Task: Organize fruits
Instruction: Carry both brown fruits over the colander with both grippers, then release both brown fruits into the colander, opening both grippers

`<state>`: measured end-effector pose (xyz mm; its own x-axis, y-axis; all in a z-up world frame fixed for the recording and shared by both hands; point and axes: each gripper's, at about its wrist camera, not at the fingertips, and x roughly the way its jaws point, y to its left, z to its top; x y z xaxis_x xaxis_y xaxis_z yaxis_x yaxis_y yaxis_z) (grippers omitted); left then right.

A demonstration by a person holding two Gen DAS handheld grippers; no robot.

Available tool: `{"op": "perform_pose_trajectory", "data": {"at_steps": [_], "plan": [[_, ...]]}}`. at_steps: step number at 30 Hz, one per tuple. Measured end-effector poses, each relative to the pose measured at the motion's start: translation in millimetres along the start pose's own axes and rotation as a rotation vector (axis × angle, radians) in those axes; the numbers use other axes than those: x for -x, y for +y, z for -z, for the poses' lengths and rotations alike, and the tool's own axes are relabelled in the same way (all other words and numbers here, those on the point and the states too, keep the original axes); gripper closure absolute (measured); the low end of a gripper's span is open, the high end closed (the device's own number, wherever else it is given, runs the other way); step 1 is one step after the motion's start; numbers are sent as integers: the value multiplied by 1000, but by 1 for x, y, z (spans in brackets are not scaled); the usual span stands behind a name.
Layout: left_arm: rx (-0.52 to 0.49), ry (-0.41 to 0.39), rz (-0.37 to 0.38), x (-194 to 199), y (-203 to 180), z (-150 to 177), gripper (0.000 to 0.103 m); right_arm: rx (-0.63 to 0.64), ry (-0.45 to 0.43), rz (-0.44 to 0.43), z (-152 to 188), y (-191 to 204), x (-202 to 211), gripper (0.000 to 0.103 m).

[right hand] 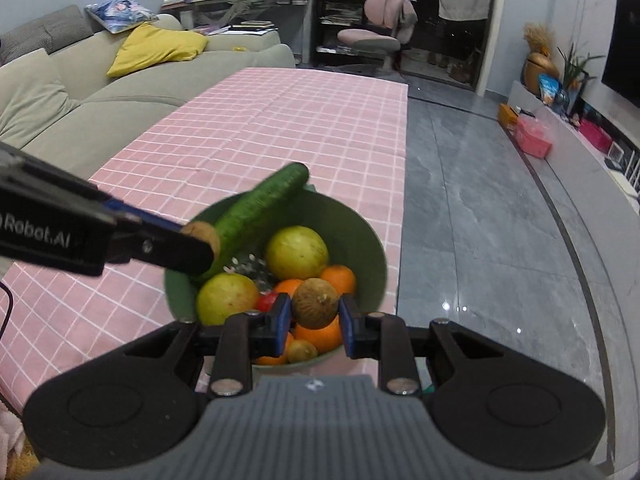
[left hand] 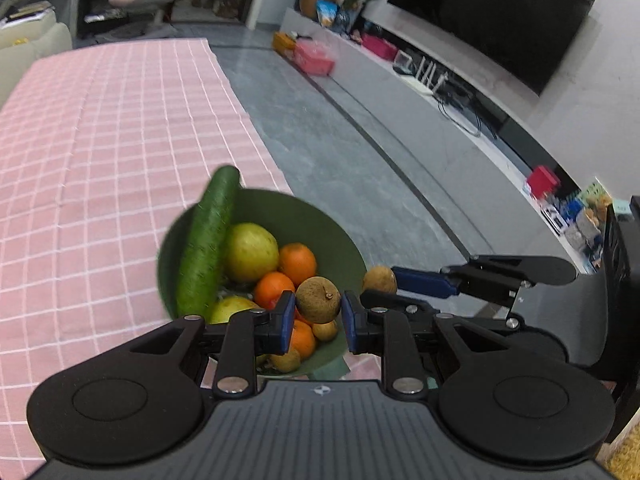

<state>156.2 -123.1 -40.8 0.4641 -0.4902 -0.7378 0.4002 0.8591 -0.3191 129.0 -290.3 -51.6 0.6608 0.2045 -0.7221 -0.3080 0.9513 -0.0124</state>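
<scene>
A green bowl (left hand: 320, 224) (right hand: 360, 236) stands on the pink checked tablecloth near its right edge. It holds a cucumber (left hand: 206, 240) (right hand: 256, 216), yellow-green guavas (left hand: 251, 252) (right hand: 297, 253), oranges (left hand: 297, 262) (right hand: 339, 278) and small brown fruits. My left gripper (left hand: 318, 312) is shut on a brown round fruit (left hand: 318, 299) above the bowl. My right gripper (right hand: 314, 314) is shut on another brown round fruit (right hand: 314, 303) above the bowl. The right gripper (left hand: 384, 280) also shows in the left wrist view with its fruit (left hand: 379, 279); the left one (right hand: 208, 240) shows in the right wrist view.
The pink tablecloth (left hand: 100, 140) (right hand: 280, 128) stretches far ahead. A grey sofa with a yellow cushion (right hand: 156, 46) lies left. A grey tiled floor (right hand: 480, 200), a low TV bench (left hand: 400, 80) and a television (left hand: 496, 12) are on the right.
</scene>
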Motion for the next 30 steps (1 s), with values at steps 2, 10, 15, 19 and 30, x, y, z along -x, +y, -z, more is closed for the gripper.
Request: {"op": "perform_pose_trajectory", "data": {"at_steps": [2, 10, 15, 19, 30], "plan": [[4, 27, 8, -10, 1, 0, 75, -6, 8, -8, 2, -3, -4, 81], [39, 114, -39, -41, 16, 4, 75, 52, 26, -46, 4, -4, -29, 81], [35, 139, -36, -54, 19, 1, 75, 80, 48, -52, 2, -6, -48, 81], [43, 156, -40, -64, 21, -1, 75, 97, 68, -53, -1, -11, -61, 81], [78, 207, -5, -68, 32, 2, 76, 108, 101, -89, -3, -13, -80, 81]]}}
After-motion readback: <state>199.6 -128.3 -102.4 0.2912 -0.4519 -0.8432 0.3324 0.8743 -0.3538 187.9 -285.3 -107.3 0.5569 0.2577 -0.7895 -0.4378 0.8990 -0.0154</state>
